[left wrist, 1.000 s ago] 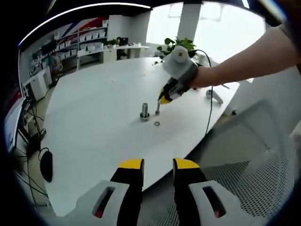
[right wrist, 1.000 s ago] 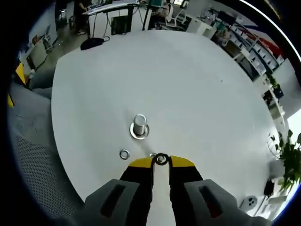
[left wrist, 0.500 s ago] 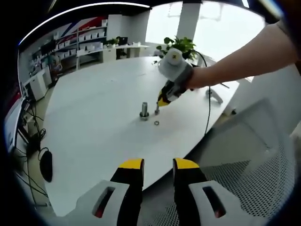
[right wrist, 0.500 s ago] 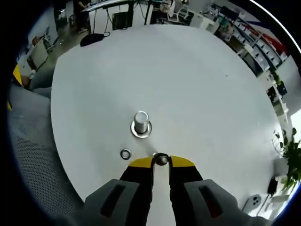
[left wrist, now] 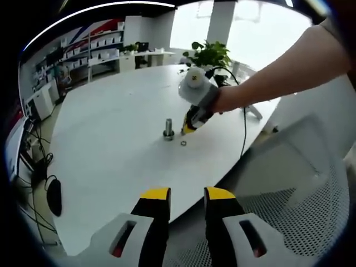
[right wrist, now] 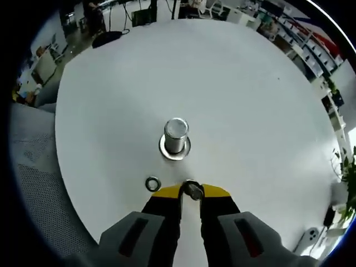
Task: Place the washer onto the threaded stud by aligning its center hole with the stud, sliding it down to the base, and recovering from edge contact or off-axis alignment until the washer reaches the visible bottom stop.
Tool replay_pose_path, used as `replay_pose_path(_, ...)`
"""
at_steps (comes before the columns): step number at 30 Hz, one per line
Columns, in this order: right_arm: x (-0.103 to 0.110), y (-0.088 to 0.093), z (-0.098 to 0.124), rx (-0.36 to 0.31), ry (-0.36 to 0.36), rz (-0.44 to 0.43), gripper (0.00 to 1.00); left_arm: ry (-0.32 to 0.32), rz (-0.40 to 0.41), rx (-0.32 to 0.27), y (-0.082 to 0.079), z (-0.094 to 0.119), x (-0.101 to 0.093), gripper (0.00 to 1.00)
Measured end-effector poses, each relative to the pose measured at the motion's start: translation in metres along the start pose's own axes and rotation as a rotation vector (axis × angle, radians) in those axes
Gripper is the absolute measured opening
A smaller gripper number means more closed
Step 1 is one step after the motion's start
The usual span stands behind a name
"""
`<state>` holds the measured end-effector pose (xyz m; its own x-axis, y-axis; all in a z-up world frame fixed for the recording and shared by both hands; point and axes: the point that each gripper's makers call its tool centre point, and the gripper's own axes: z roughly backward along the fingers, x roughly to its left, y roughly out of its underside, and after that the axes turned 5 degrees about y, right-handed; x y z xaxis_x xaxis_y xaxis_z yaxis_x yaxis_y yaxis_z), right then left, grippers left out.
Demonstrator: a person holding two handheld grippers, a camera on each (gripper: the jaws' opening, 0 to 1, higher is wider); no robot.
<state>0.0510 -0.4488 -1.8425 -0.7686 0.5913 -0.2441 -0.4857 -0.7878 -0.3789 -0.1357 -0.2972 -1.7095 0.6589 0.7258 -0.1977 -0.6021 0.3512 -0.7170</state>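
right tool (right wrist: 190,191) — clamped on washer (right wrist: 193,189) | stud (right wrist: 176,137) just ahead | left tool (left wrist: 186,193) — jaws apart

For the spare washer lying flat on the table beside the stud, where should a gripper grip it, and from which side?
The spare washer lies flat on the table, so probably from above, jaws across its outer rim. The stud stands apart, leaving room. The right gripper already pinches another washer.

A large white round table (right wrist: 233,100) carries the things. A threaded stud (right wrist: 176,136) stands upright on its flat base near the middle of the table. A small loose washer (right wrist: 152,183) lies flat at about 7 o'clock from the stud, near it.
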Motion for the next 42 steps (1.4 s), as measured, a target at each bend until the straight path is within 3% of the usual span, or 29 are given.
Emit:
replay_pose_path(20,-0.001,-0.001,0.001,0.025,-0.016,-0.011,0.16,-0.009,0.01,0.002,0.0,0.0,0.002,0.21)
replay_pose_path(31,0.003,0.02,0.008,0.031,-0.005,-0.055,0.2,-0.012,0.008,-0.004,-0.001,0.001,0.003,0.21)
replay_pose_path(35,0.007,0.026,0.009,0.035,-0.02,-0.073,0.22,-0.011,0.008,0.001,0.0,0.001,0.003,0.21)
replay_pose_path(37,0.017,0.018,0.01,-0.014,-0.057,-0.114,0.24,-0.009,0.006,0.002,0.0,0.0,0.002,0.21)
replay_pose_path(42,0.037,0.019,0.009,-0.017,-0.095,-0.059,0.25,-0.012,0.01,-0.01,-0.002,0.001,0.003,0.2)
